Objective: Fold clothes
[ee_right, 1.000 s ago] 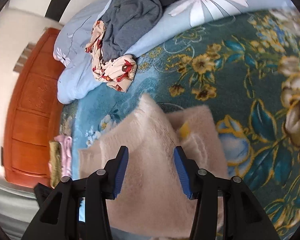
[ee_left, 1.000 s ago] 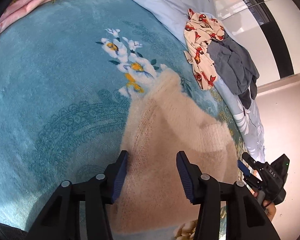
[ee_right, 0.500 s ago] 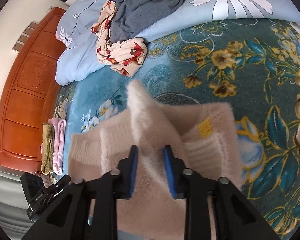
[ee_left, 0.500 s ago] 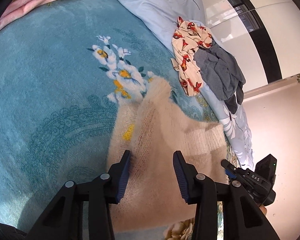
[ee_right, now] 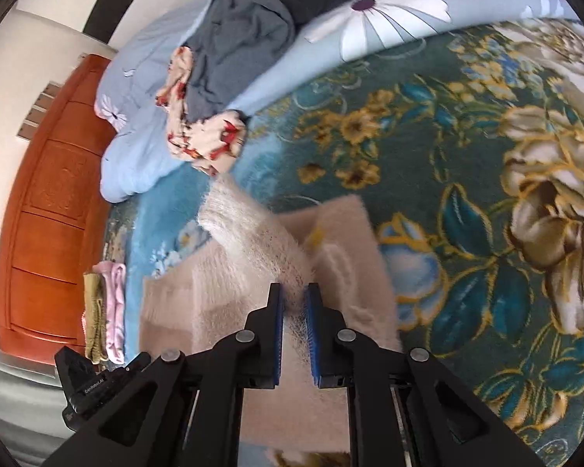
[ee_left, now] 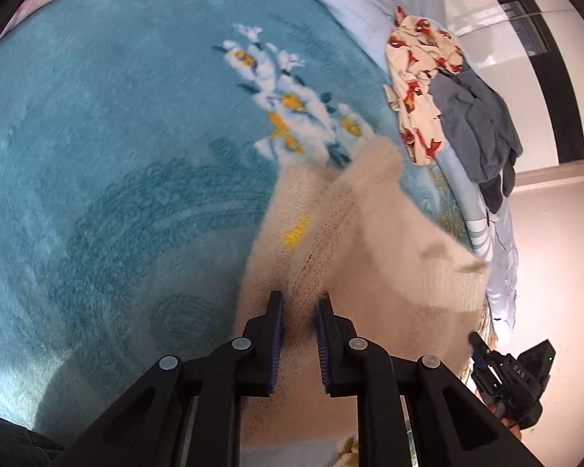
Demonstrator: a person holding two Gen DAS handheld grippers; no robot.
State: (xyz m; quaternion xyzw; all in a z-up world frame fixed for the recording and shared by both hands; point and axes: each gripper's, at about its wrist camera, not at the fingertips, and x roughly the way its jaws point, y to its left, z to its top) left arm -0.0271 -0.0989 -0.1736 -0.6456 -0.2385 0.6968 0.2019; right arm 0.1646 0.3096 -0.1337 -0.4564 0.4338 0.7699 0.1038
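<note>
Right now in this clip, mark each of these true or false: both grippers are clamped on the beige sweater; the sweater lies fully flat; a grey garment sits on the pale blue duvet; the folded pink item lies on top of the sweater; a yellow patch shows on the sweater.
1. Both grippers are clamped on the fuzzy beige sweater. True: the left gripper and the right gripper each pinch its knit.
2. The sweater lies fully flat. False: a fold is raised off the teal floral blanket.
3. A grey garment sits on the pale blue duvet. True.
4. The folded pink garment lies on the sweater. False: it lies apart, near the wooden headboard.
5. A yellow patch shows on the sweater. True.
</note>
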